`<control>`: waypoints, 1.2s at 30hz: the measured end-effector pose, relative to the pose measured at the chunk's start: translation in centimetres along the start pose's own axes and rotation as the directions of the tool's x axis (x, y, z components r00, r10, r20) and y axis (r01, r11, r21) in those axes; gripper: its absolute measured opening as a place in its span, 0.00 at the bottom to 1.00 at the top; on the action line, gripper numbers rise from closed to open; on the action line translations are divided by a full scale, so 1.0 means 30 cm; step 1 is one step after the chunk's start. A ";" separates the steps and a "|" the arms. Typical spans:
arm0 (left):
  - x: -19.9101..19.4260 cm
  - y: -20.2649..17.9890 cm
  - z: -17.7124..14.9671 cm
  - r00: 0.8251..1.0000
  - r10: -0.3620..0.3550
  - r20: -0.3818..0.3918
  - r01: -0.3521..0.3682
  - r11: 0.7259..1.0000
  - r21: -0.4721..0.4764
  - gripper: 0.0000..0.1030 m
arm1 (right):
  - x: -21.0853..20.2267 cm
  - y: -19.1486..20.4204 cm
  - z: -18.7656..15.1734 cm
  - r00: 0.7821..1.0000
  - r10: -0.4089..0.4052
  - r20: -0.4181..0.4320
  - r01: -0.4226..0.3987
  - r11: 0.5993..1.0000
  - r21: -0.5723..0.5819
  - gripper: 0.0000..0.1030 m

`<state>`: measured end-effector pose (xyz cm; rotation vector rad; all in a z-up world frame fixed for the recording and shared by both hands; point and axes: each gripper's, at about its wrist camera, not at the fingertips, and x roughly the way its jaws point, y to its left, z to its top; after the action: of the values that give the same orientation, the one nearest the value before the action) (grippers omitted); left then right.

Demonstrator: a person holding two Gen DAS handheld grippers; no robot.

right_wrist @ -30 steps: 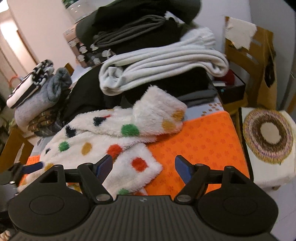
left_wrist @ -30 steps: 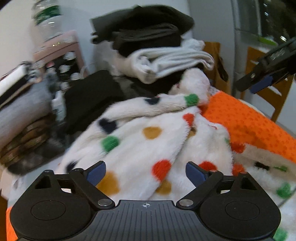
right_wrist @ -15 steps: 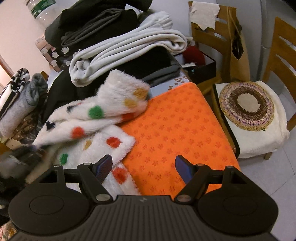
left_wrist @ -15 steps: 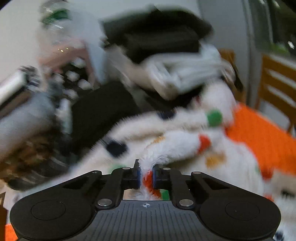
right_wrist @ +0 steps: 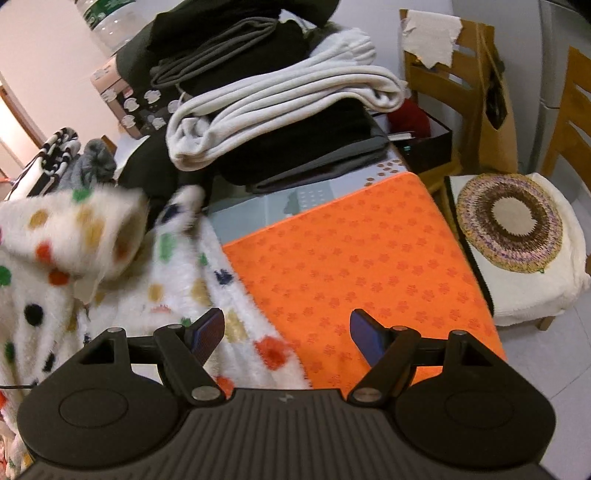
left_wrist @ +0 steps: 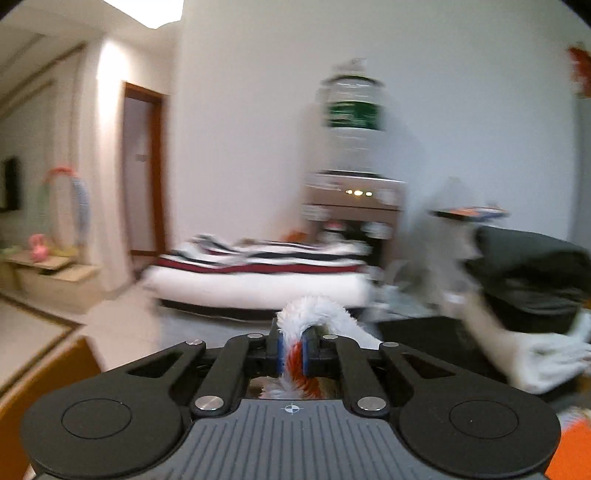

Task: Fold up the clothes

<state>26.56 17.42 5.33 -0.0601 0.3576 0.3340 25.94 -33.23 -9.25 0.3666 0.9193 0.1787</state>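
Left gripper jaws clenched on the spotted fleece — right gripper jaws released over the orange mat

Left wrist view sat close behind its own fingers, faced nearly level across the room toward a white wall, a doorway and a water bottle; blurred. Right wrist view looked steeply down over an orange mat, near, with a chair cushion at right. Both views shared the bottle, the striped folded cloth and the dark clothes pile.
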 end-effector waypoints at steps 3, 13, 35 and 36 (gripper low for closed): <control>0.050 0.083 -0.012 0.995 0.079 -0.059 -0.078 0.997 0.015 0.11 | 0.021 0.024 0.006 1.000 0.023 -0.013 -0.023 1.000 -0.020 0.78; -0.002 0.181 -0.171 0.975 0.058 -0.215 -0.045 0.997 0.067 0.66 | 0.130 0.195 -0.001 0.988 0.124 -0.093 -0.143 0.962 -0.231 0.78; -0.464 0.131 -0.617 0.832 -0.210 -0.513 0.203 0.977 -0.071 0.73 | 0.278 0.306 -0.072 0.975 0.123 -0.185 -0.185 0.913 -0.365 0.10; -0.453 0.114 -0.635 0.824 -0.199 -0.531 0.198 0.978 -0.059 0.72 | 0.268 0.289 -0.063 0.974 0.148 -0.172 -0.198 0.927 -0.320 0.10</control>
<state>7.08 14.21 -7.68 -0.1937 0.9032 0.1018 29.26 -22.33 -12.93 0.1178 0.9793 0.5243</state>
